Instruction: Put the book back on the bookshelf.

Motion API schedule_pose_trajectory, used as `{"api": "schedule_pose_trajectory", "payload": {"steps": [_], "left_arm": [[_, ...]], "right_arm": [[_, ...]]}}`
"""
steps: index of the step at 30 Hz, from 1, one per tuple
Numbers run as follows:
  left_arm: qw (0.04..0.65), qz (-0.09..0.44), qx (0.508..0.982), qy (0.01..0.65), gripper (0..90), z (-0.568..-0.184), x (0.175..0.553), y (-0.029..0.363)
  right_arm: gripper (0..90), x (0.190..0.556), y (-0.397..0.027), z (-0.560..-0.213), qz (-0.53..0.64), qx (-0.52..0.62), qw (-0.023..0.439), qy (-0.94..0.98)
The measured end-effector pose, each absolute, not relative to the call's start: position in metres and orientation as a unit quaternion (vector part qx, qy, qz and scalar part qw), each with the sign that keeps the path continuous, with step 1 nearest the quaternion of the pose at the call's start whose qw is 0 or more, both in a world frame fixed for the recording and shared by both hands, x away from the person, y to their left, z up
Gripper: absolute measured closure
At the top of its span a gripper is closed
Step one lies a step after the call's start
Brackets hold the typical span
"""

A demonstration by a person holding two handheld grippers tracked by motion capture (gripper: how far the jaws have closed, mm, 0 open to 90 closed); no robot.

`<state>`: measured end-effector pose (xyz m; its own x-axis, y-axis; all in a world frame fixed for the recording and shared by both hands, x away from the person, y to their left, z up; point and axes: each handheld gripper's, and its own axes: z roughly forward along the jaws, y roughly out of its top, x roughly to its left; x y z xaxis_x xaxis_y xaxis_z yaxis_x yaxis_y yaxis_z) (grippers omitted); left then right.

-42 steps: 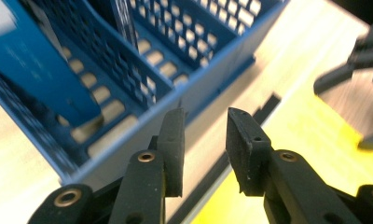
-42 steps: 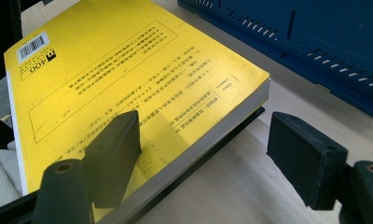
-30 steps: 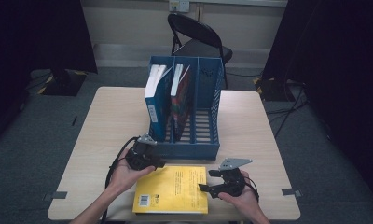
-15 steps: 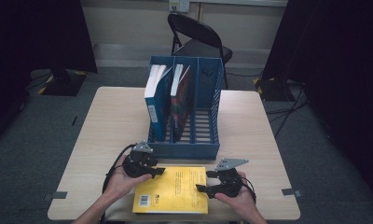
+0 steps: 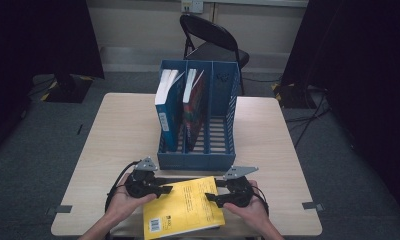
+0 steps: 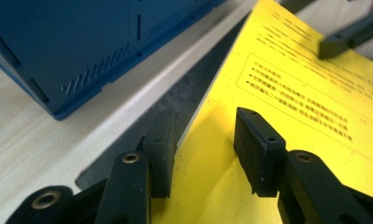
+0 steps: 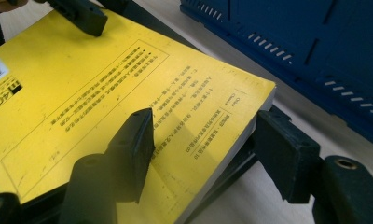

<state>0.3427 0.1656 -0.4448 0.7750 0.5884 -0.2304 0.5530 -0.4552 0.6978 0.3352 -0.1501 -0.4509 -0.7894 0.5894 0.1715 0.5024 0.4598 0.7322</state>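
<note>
1. Two grippers flank the yellow book [image 5: 184, 207], which lies just in front of the blue file rack [image 5: 198, 120].
2. The left gripper [image 6: 203, 142] has just been closing, jaws straddling the book's edge, pads apparently not pressing.
3. The right gripper [image 7: 208, 149] has been closing too, bracketing the opposite edge, seemingly to lift the book level.

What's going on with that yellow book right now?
Left tool astride book's edge, jaws just closing. Right tool astride the other edge, closing, no firm grip seen. Yellow book tilted off table. Blue rack close ahead.
</note>
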Motion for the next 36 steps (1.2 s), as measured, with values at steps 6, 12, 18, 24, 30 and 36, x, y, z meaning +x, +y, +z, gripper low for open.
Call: {"api": "schedule_pose_trajectory", "payload": {"steps": [6, 12, 18, 24, 30, 36], "left_arm": [[0.402, 0.009, 0.851, 0.337, 59.9, -0.445, 0.330, 0.174], [0.404, -0.005, 0.849, 0.341, 60.0, -0.446, 0.321, 0.181], [0.403, -0.021, 0.849, 0.342, 56.4, -0.447, 0.320, 0.179], [0.403, -0.029, 0.851, 0.336, 56.1, -0.447, 0.330, 0.172], [0.401, -0.029, 0.852, 0.336, 56.0, -0.447, 0.332, 0.170], [0.393, -0.026, 0.857, 0.333, 55.9, -0.445, 0.336, 0.164]], "right_arm": [[42.6, 0.342, -0.137, -0.449, 0.406, 0.305, 0.061, 0.860], [47.0, 0.352, -0.122, -0.449, 0.411, 0.294, 0.060, 0.861], [48.9, 0.360, -0.106, -0.450, 0.416, 0.286, 0.062, 0.861], [42.6, 0.362, -0.104, -0.451, 0.425, 0.288, 0.054, 0.857], [39.7, 0.350, -0.113, -0.447, 0.425, 0.280, 0.053, 0.859], [39.7, 0.337, -0.126, -0.441, 0.431, 0.283, 0.058, 0.855]]}}
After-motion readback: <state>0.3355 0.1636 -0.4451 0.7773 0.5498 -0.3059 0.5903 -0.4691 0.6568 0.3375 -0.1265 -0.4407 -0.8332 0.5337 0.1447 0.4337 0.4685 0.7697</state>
